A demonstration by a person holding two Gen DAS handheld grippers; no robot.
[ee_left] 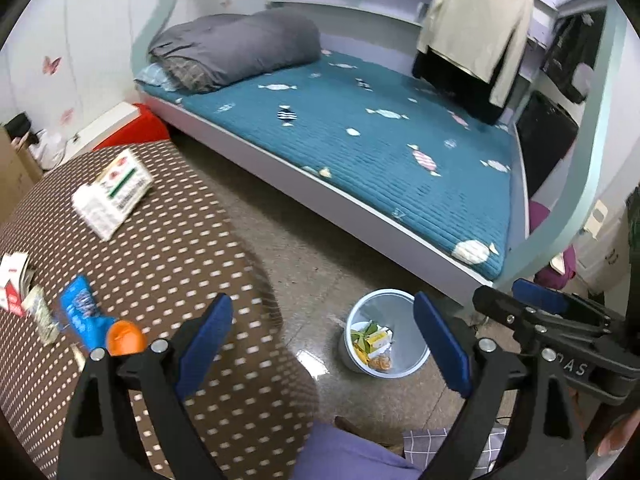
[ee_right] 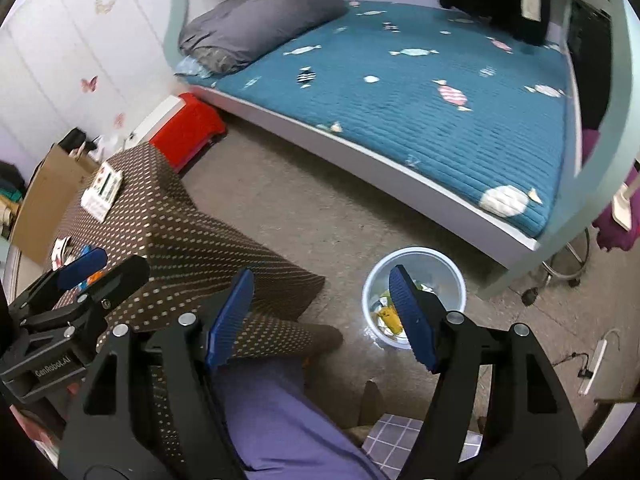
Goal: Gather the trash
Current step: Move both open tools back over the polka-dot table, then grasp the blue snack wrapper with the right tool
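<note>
Left hand-held gripper (ee_left: 324, 344): fingers spread apart, nothing between. Right hand-held gripper (ee_right: 324, 316): likewise wide, empty. Trash bin (ee_left: 360, 364) on floor near bed (ee_left: 360, 128), wrappers inside. Blue wrapper (ee_left: 82, 316), orange object (ee_left: 125, 338), box (ee_left: 114, 192) on dotted surface (ee_left: 192, 248).

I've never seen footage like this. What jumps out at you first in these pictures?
The big bed with its teal candy-print cover fills the back of the room, a grey rolled duvet at its head. On the floor in front stands a pale blue waste bin with scraps inside. Beside it, a brown polka-dot tablecloth carries wrappers and boxes.
</note>
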